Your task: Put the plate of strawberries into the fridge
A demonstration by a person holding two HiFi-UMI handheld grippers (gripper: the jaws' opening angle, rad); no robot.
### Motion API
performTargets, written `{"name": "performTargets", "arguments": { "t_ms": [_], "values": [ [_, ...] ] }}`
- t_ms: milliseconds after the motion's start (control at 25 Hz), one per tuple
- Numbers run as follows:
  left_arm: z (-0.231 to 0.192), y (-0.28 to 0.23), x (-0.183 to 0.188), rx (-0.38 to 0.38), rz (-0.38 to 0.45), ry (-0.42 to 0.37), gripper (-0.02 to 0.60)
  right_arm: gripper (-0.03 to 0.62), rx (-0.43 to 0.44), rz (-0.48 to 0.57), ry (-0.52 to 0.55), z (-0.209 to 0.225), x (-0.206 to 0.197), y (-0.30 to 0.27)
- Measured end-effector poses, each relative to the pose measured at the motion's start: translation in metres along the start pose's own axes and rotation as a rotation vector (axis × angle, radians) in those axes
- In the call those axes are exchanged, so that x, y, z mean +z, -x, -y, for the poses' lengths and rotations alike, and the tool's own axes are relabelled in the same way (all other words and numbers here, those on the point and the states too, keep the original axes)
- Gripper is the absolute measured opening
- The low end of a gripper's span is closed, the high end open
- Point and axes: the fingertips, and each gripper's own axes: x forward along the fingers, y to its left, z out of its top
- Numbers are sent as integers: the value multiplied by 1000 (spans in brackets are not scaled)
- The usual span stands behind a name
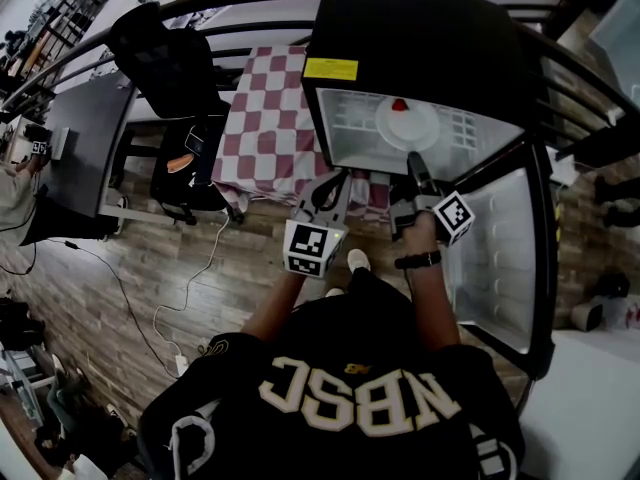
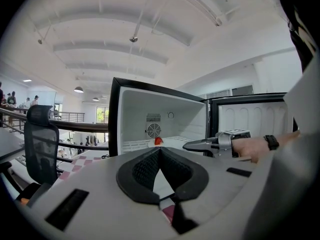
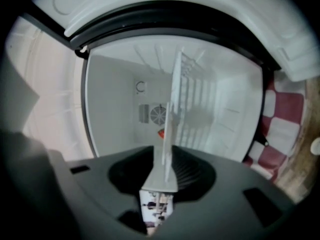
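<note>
Pinching plate (image 3: 169,129) rim in right gripper (image 3: 164,151), my jaws narrow; left gripper (image 2: 160,150) closed, empty. Tilting risks strawberry (image 3: 161,132) ahead of jaws rolling onto fridge shelf (image 3: 205,114).

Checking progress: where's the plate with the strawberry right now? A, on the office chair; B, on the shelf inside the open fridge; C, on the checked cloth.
B: the plate, a strawberry on it, rests on the wire shelf inside the fridge.

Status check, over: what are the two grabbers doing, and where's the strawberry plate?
Left gripper shut, empty, held back. Right gripper clamped on plate rim; plate inside fridge, one strawberry on it. Door open, nothing blocking.
</note>
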Motion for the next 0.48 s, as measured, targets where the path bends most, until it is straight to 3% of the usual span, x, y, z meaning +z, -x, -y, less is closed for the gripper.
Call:
{"name": "performTargets", "arguments": {
  "t_ms": [480],
  "values": [
    [-2,-6,-9,13,-27,8,15,59,16,16,-36,2,5,-18]
  ]
}}
